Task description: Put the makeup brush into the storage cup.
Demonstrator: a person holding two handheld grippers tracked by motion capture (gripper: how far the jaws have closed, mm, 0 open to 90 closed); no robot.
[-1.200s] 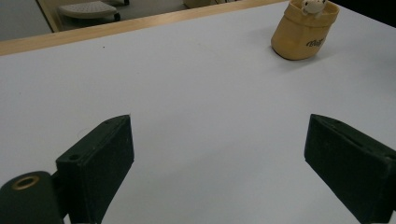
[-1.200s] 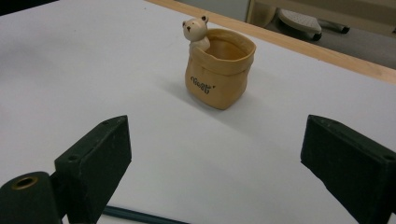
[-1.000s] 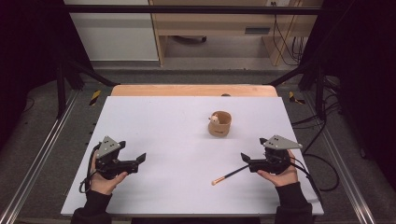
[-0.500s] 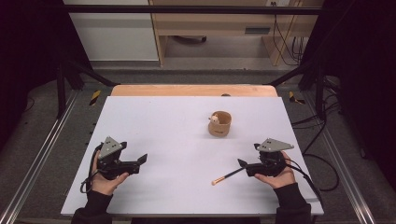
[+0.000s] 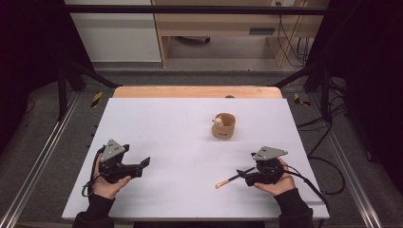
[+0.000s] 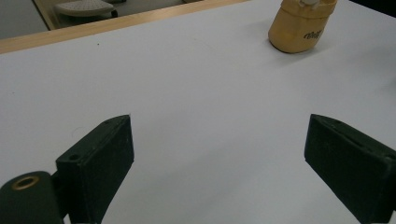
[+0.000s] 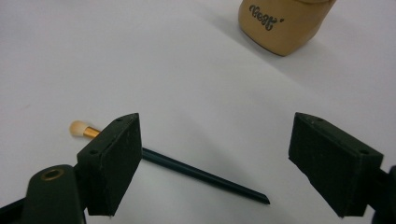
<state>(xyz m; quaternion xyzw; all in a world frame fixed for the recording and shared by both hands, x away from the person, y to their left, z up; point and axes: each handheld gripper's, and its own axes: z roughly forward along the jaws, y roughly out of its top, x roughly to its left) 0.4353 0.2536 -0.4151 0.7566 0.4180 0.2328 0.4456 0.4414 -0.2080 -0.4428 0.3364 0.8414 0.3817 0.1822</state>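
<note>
On the white table (image 5: pixel 180 123), the right gripper (image 5: pixel 244 176) sits low at the near right, its jaws wide apart and just now closing a little. A small makeup brush (image 7: pixel 187 169) lies flat on the table between them, untouched by either pad; its dark handle runs across the gap, and its pale bristle tip pokes out to the left past the left jaw. A tan cup (image 5: pixel 223 126) stands farther back, well apart from the brush. The left gripper (image 5: pixel 142 164) rests at the near left, jaws wide open with nothing between them.
</note>
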